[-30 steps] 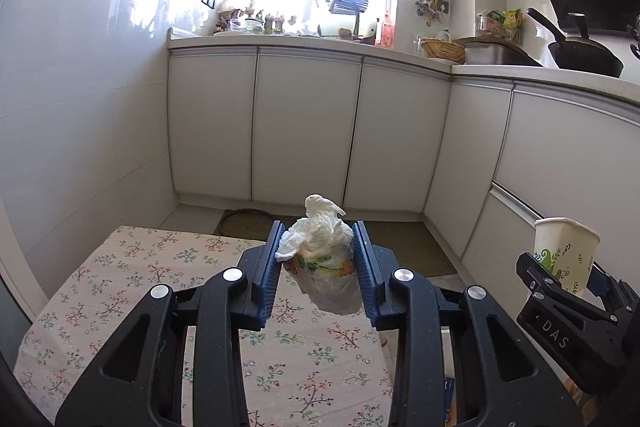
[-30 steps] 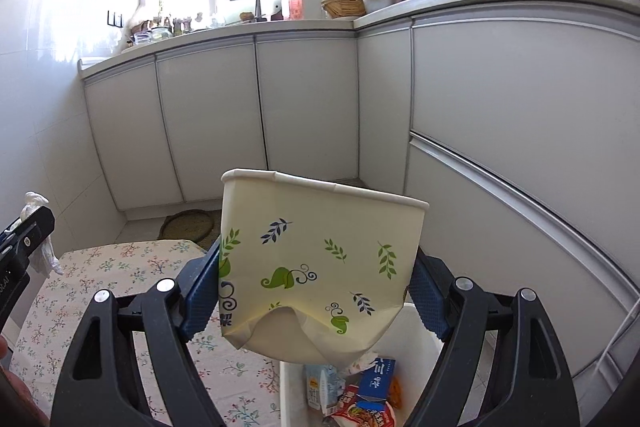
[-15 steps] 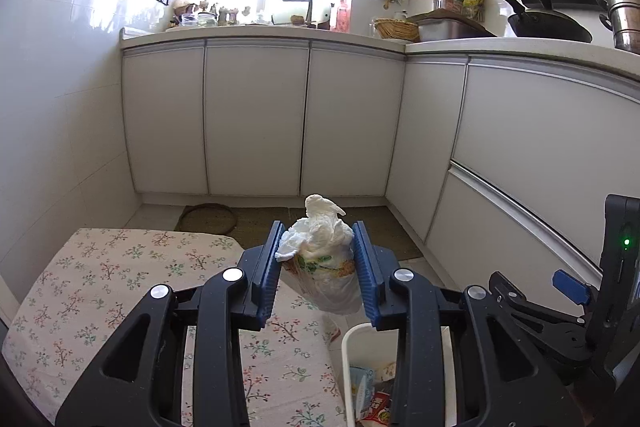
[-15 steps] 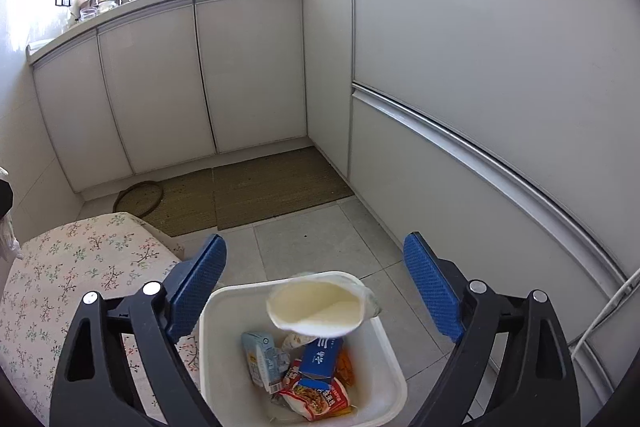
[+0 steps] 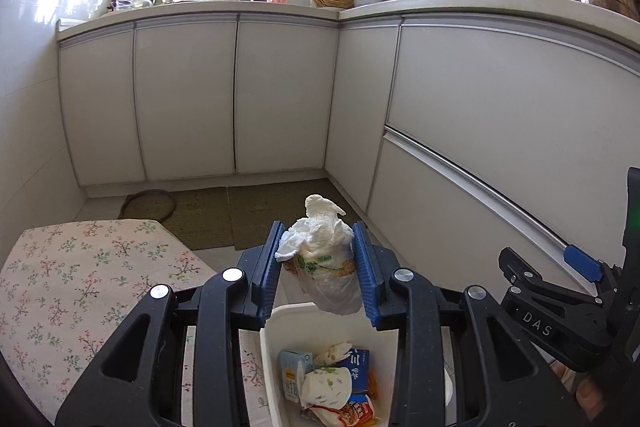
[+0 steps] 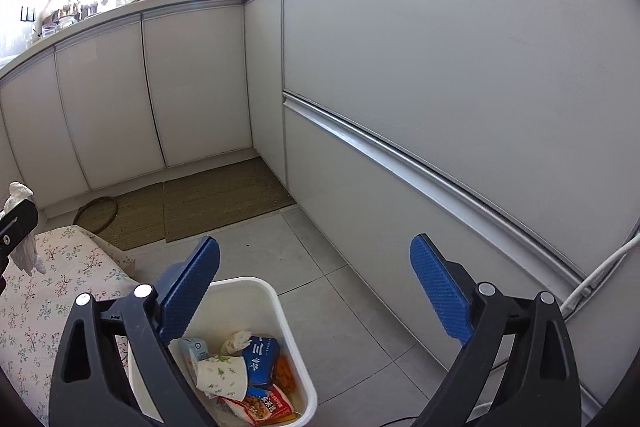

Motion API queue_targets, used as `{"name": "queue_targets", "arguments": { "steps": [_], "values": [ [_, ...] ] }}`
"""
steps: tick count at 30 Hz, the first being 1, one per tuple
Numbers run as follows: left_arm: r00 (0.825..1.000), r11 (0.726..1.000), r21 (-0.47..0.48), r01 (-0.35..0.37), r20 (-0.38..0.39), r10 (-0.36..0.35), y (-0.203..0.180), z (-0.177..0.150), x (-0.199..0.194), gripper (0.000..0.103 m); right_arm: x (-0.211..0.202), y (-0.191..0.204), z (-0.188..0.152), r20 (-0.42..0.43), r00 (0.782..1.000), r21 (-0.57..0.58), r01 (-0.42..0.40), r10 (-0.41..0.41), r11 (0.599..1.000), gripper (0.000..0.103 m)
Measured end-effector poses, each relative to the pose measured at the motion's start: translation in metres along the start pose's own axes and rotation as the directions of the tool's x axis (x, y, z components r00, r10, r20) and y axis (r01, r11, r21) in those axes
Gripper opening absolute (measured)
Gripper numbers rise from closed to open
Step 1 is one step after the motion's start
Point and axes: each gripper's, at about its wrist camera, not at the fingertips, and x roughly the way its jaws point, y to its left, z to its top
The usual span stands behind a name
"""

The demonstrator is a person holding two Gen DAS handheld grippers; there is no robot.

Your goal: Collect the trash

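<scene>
My left gripper [image 5: 318, 267] is shut on a crumpled wrapper with white tissue [image 5: 322, 259] and holds it just above the white trash bin [image 5: 266, 359]. The bin holds a paper cup with leaf print [image 5: 326, 387], a blue box and snack packets. My right gripper [image 6: 316, 291] is open and empty above the bin [image 6: 296, 359], where the paper cup [image 6: 222, 375] lies on its side. The right gripper's body shows at the right of the left wrist view [image 5: 560, 303]. The held tissue also shows at the left edge of the right wrist view [image 6: 24, 227].
A table with a floral cloth [image 5: 80, 283] stands left of the bin. White kitchen cabinets [image 5: 280, 99] run along the back and right. A woven mat [image 6: 216, 203] lies on the tiled floor. A white cable [image 6: 600, 271] hangs at the right.
My right gripper opened and dropped the paper cup into the bin. My left gripper moved right with the wrapper, from over the table to above the bin.
</scene>
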Motion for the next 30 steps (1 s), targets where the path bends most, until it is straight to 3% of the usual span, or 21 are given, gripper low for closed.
{"name": "queue_targets", "arguments": {
  "steps": [5,9,10,15,19,23,30],
  "values": [
    [0.998,0.998,0.039,0.043,-0.048,-0.041,-0.019,-0.003,0.016,0.037,0.0,-0.018,-0.003,0.008,1.0,0.006,0.03,-0.03,1.0,0.096],
    [0.998,0.998,0.063,0.023,-0.053,-0.02,-0.03,-0.001,0.025,0.09,-0.004,-0.028,0.0,0.033,0.998,0.036,0.058,-0.059,0.998,0.096],
    [0.999,0.998,0.064,0.011,-0.042,-0.008,-0.031,0.001,0.024,0.095,-0.005,-0.03,0.001,0.039,0.997,0.046,0.069,-0.071,0.997,0.096],
    [0.999,0.999,0.043,0.016,-0.028,-0.015,-0.026,0.002,0.012,0.096,-0.015,-0.034,0.007,0.042,0.995,0.086,0.09,-0.093,0.992,0.096],
    [0.998,0.995,0.072,-0.066,-0.01,0.067,-0.026,0.005,-0.002,0.096,-0.03,-0.03,0.007,0.071,0.993,0.087,0.088,-0.094,0.992,0.096],
    [0.999,0.997,0.066,-0.051,-0.013,0.052,-0.02,0.008,-0.024,0.096,-0.044,-0.02,0.004,0.064,0.997,0.086,0.045,-0.051,0.995,0.096],
    [0.992,0.991,0.039,-0.128,0.01,0.128,-0.003,0.005,-0.069,0.096,-0.075,-0.003,-0.007,0.044,0.999,0.079,0.023,-0.026,0.997,0.096]
  ]
}}
